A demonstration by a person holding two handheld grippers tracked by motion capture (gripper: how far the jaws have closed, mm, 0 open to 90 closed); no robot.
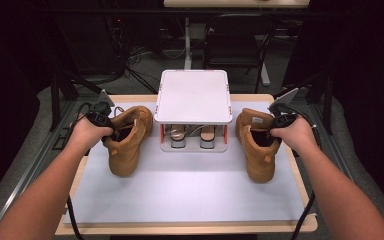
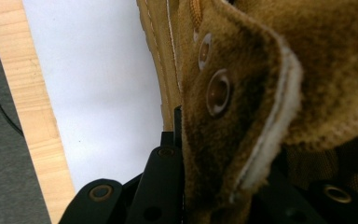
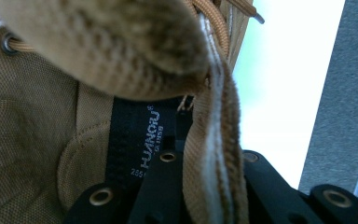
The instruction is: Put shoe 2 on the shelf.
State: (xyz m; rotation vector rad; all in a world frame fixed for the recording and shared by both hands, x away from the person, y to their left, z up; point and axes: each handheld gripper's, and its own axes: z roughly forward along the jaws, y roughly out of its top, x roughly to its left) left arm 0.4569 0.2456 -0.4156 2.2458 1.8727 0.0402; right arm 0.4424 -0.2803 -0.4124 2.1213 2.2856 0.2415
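Two tan suede boots are held over a white mat (image 1: 190,185). The left boot (image 1: 127,137) has its collar edge (image 2: 242,135) pinched by my left gripper (image 1: 104,129), one black jaw outside the collar and the other inside. The right boot (image 1: 257,145) is gripped the same way by my right gripper (image 1: 275,127); its collar edge (image 3: 214,154) runs between the jaws, with a black size label (image 3: 144,140) inside the boot. Both boots point toes toward me, one on each side of a white two-level rack (image 1: 194,97).
The rack stands at the back centre of the mat, with a pair of shoes (image 1: 192,136) on its lower shelf. The wooden table edge (image 2: 32,116) borders the mat. A black chair (image 1: 237,45) and cables lie on the floor beyond the table.
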